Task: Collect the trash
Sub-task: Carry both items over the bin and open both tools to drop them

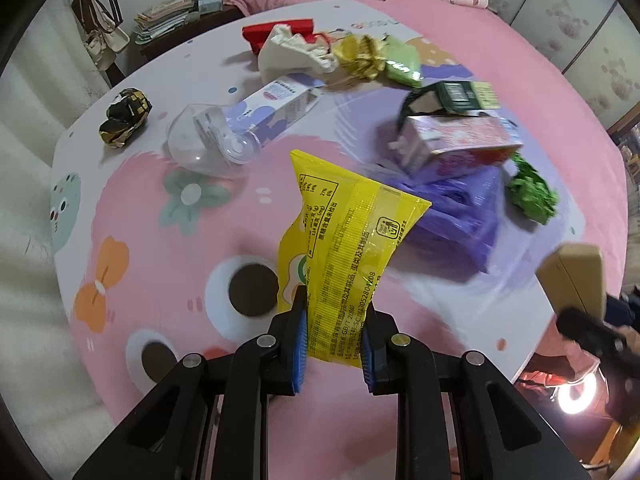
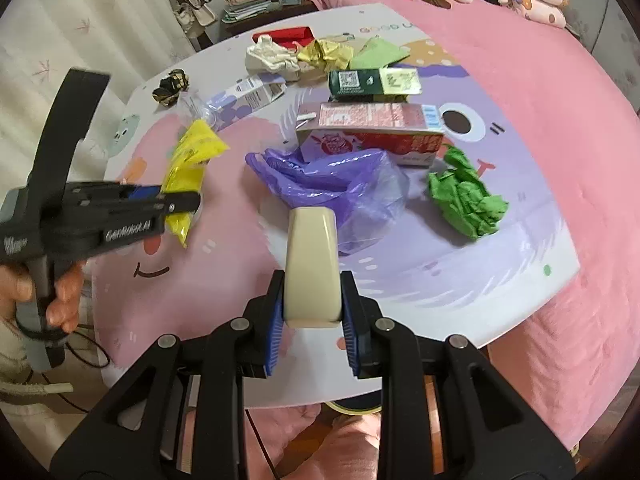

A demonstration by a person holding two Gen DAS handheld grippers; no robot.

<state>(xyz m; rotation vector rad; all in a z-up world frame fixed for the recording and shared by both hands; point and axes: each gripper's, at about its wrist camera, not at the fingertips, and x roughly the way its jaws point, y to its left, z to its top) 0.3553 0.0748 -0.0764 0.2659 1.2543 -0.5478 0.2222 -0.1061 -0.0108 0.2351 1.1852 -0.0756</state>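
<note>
My left gripper [image 1: 334, 320] is shut on a yellow snack wrapper [image 1: 344, 240] and holds it above the mat; it also shows in the right wrist view [image 2: 192, 160], clamped by that gripper [image 2: 176, 200]. My right gripper [image 2: 312, 300] is shut on a beige box [image 2: 312, 268], also in the left wrist view [image 1: 572, 280]. A purple plastic bag [image 2: 320, 180] lies in the middle of the mat, also in the left wrist view [image 1: 460, 216]. Crumpled green paper [image 2: 466, 200] lies to its right.
On the cartoon mat [image 2: 460, 280] lie a pink-red carton [image 2: 372, 128], a dark green box [image 2: 372, 82], a white-purple carton [image 2: 248, 98], a clear plastic cup [image 1: 212, 140], a black-gold foil wad [image 1: 126, 116], white and gold crumpled wrappers [image 2: 300, 56], and red packaging [image 2: 292, 34]. A pink bed surrounds it.
</note>
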